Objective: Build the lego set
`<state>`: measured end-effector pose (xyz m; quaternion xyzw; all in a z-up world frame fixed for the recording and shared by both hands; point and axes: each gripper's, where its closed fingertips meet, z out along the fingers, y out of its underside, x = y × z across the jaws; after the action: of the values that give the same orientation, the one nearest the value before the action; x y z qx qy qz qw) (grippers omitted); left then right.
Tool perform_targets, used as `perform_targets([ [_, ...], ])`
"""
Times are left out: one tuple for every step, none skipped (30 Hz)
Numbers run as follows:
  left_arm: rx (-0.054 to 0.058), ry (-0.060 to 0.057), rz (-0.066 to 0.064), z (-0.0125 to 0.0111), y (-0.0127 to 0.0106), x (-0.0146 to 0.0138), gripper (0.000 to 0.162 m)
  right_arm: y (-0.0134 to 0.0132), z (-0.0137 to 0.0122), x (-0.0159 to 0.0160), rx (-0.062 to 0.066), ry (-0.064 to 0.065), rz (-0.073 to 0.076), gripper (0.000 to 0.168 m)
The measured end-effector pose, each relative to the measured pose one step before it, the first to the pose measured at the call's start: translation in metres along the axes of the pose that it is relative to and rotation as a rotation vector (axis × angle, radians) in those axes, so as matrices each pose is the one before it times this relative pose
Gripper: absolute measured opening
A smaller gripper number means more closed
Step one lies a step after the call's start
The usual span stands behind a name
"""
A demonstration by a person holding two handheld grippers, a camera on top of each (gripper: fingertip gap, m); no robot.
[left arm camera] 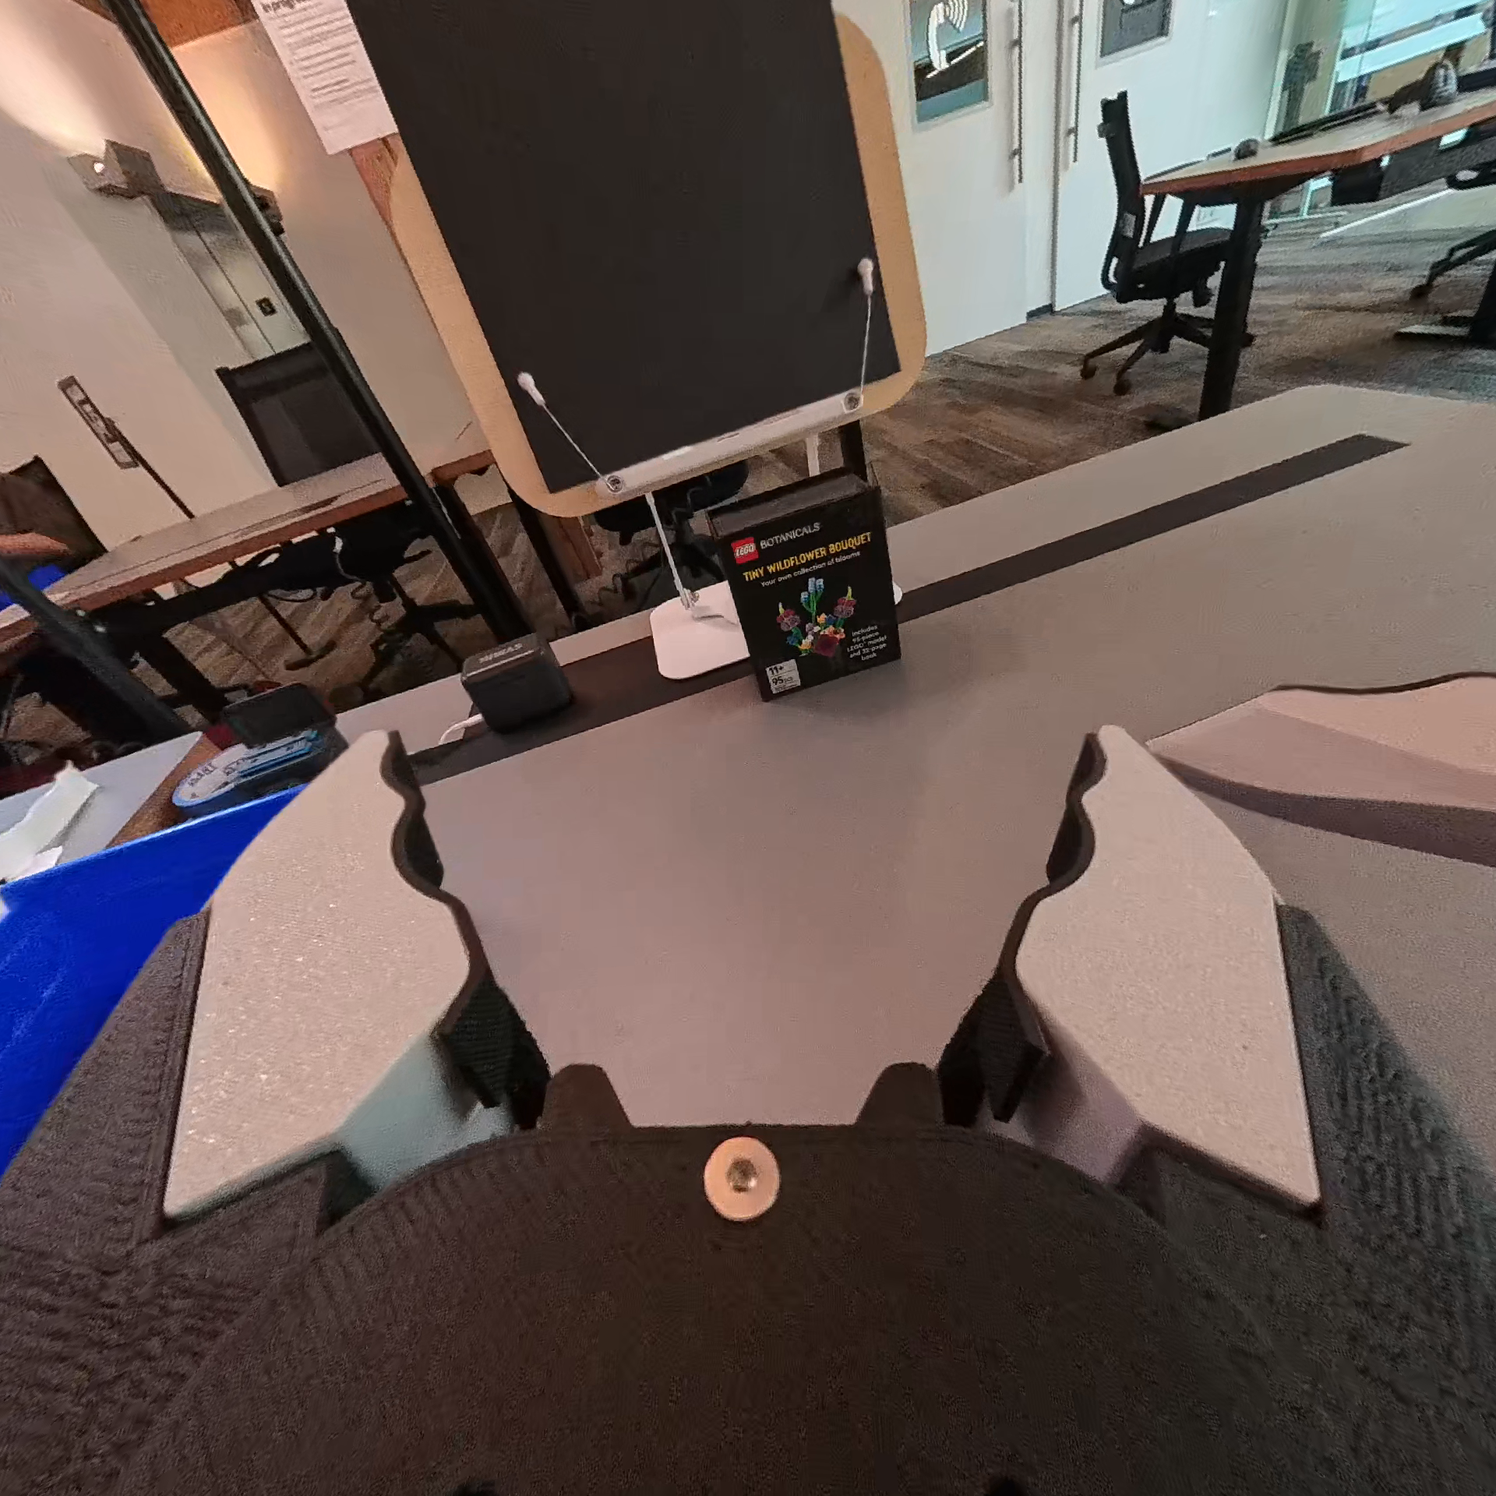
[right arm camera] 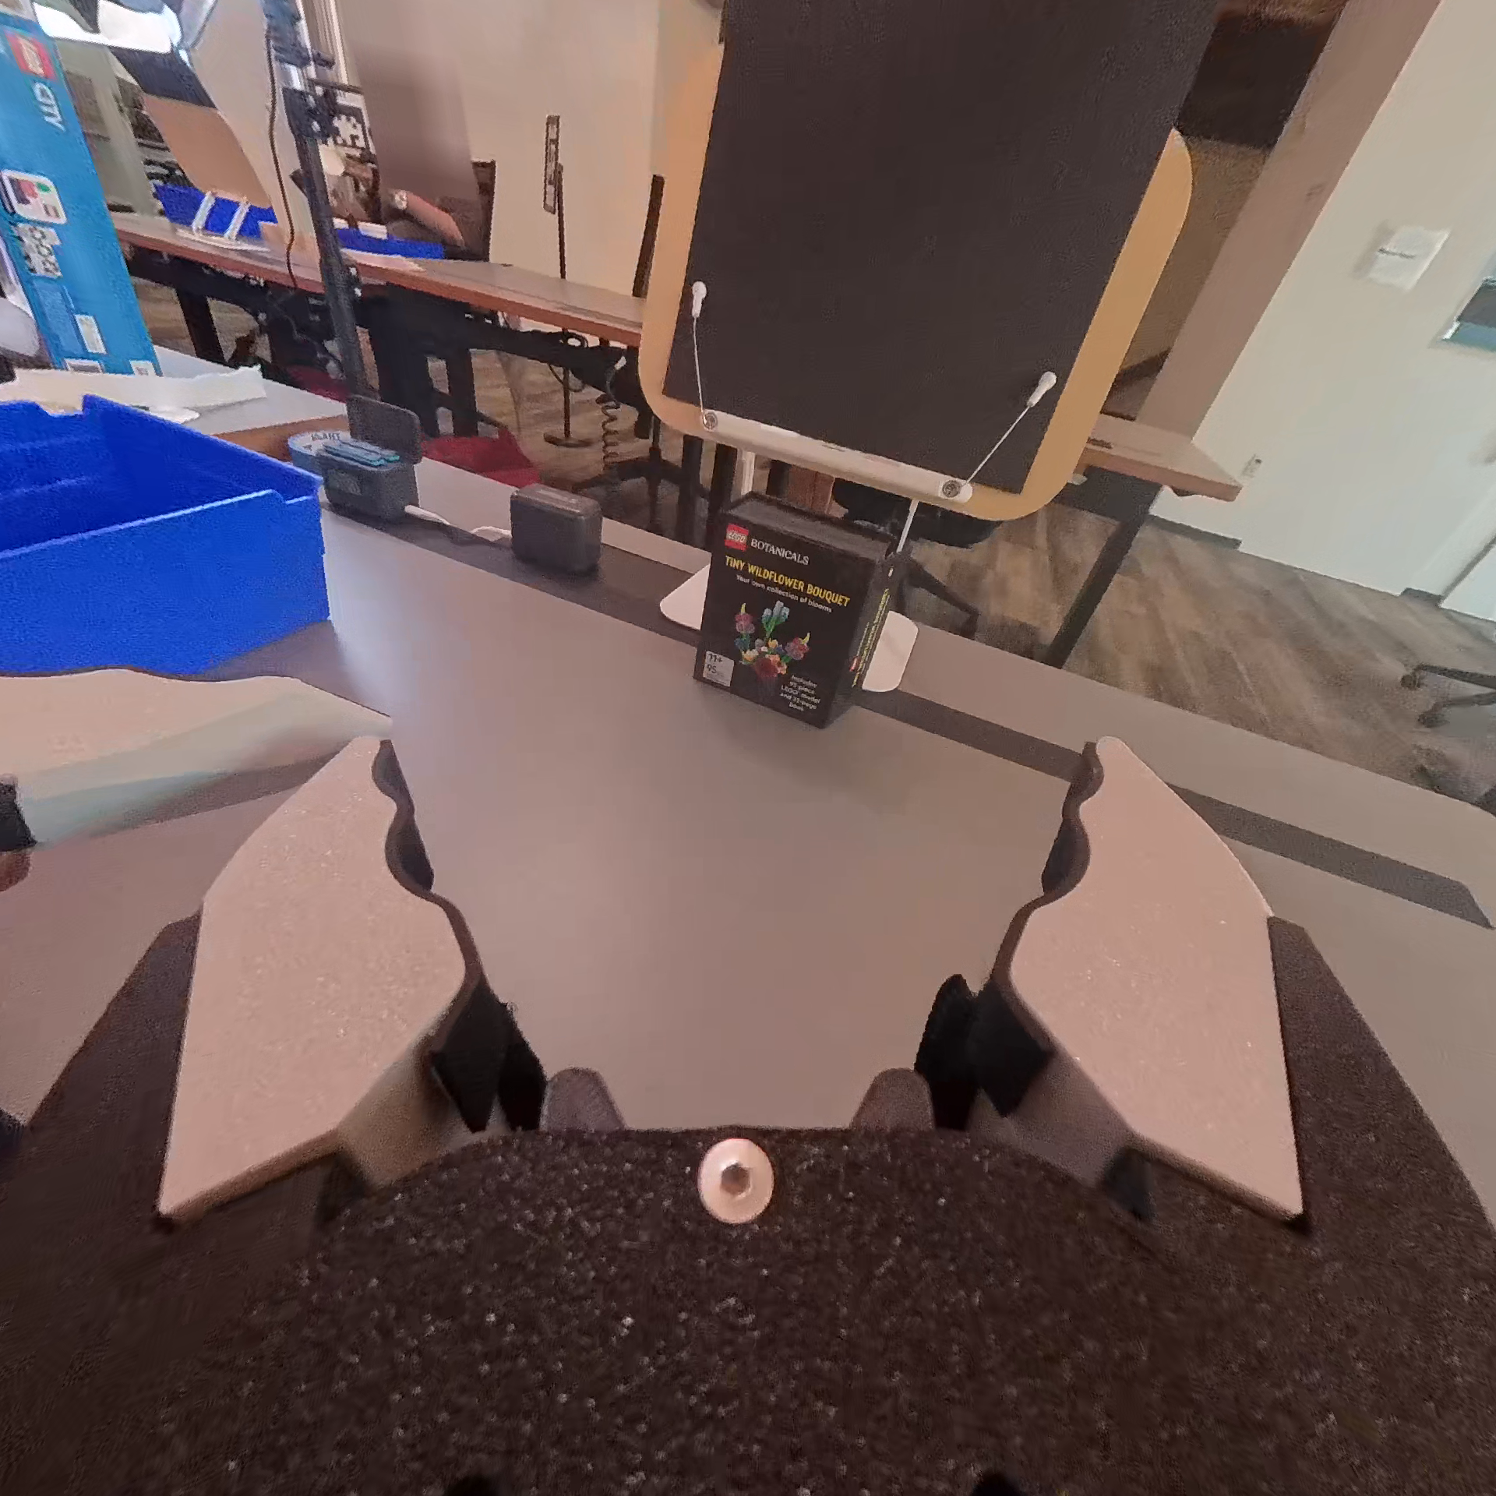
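Grippers first: my left gripper (left arm camera: 741,809) hangs over the grey desk (left arm camera: 728,931) with its jaws spread wide and nothing between them, and my right gripper (right arm camera: 741,818) does the same, wide apart and empty over bare desk surface. Each one's dark body fills the near part of its own view, so whatever lies directly beneath is hidden from me.

At the right edge of the left wrist view a pale finger of the right gripper juts in, cut off by the frame; the right wrist view shows a matching pale finger of the left gripper at its left edge, blurred and partly out of shot.

The lego box (left arm camera: 812,599), black and upright, stands at the far side of the desk, on a dark strip (left arm camera: 1133,518) that runs across the surface, well apart from both grippers. Its front carries a brand logo, lines of printed text and a picture of coloured flowers. Just behind it sits the white base of a stand (left arm camera: 696,635) holding up a dark panel with a tan rounded border (left arm camera: 639,235); the panel's top is cut off.

Left of the box on the strip sits a small dark cube (left arm camera: 516,682) with a white cable. A blue bin (right arm camera: 154,526) stands on the desk's left side, its contents out of sight. A tall blue carton (right arm camera: 57,210) behind it bears printing and is clipped by the frame.
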<state>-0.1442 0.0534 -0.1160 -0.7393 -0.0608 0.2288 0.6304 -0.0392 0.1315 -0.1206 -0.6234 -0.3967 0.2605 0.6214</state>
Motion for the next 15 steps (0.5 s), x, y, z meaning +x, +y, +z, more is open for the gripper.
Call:
perform_targets([
  [0.0034, -0.0076, 0.0013, -0.00389, -0.0016, -0.00057, 0.145, -0.00229, -0.00414, -0.00014, 0.0091, -0.0012, 0.0068, 0.148],
  [0.0066, 0.0014, -0.0025, -0.00364, -0.00173, 0.00047, 0.145, -0.00049, -0.00306, -0.00042, 0.0006, -0.0049, 0.0001, 0.148],
  [0.0041, 0.0053, -0.0055, -0.00297, -0.00122, 0.00085, 0.145, 0.0012, -0.0015, -0.00046, -0.0085, -0.0076, -0.0058, 0.147],
  [0.0013, 0.005, -0.004, -0.00219, -0.00053, 0.0007, 0.145, 0.00211, -0.00074, 0.00016, -0.013, -0.0043, -0.0074, 0.147],
  [-0.0003, 0.0033, -0.0009, -0.00125, -0.00005, 0.00047, 0.145, 0.00208, -0.0005, 0.00122, -0.009, 0.0013, -0.0056, 0.148],
  [-0.0028, 0.0024, 0.0021, -0.00066, 0.00056, 0.00033, 0.145, 0.00148, 0.00002, 0.00132, -0.0041, 0.0019, -0.0026, 0.148],
  [-0.0043, 0.0043, 0.003, -0.00018, 0.00092, 0.00048, 0.145, 0.00119, -0.00013, -0.00008, -0.0033, -0.0063, 0.0012, 0.147],
  [-0.0028, 0.0064, 0.0, -0.00009, 0.00069, 0.00072, 0.145, 0.00085, -0.0003, -0.00209, -0.0047, -0.0215, 0.0011, 0.146],
  [0.0026, 0.0044, -0.0029, -0.00021, -0.00004, 0.00056, 0.145, 0.0009, -0.00008, -0.00478, -0.0061, -0.0367, -0.0039, 0.142],
  [0.0059, 0.0017, -0.0016, -0.00004, -0.00016, 0.00016, 0.145, 0.00138, -0.00025, -0.00516, -0.0092, -0.0357, -0.0048, 0.142],
  [-0.0001, 0.0018, 0.0005, 0.00032, 0.00106, 0.00045, 0.145, 0.00224, -0.00004, -0.00245, -0.0119, -0.0163, -0.0024, 0.142],
  [-0.0085, 0.0027, 0.0004, 0.00057, 0.00231, 0.00042, 0.145, 0.00159, -0.00034, -0.00031, -0.0066, -0.001, -0.0024, 0.143],
  [-0.0098, 0.0017, -0.0007, 0.00035, 0.00262, 0.00024, 0.145, 0.00125, -0.00081, 0.00118, -0.0023, 0.0067, -0.004, 0.143],
  [-0.0058, -0.0001, -0.0028, -0.00006, 0.00193, -0.00008, 0.145, 0.00119, -0.00151, 0.0019, -0.0018, 0.0103, -0.0021, 0.143],
  [-0.0017, 0.0003, -0.0044, -0.00043, 0.00109, -0.00006, 0.145, 0.00082, -0.00101, 0.00175, -0.0017, 0.0082, -0.0004, 0.143],
])
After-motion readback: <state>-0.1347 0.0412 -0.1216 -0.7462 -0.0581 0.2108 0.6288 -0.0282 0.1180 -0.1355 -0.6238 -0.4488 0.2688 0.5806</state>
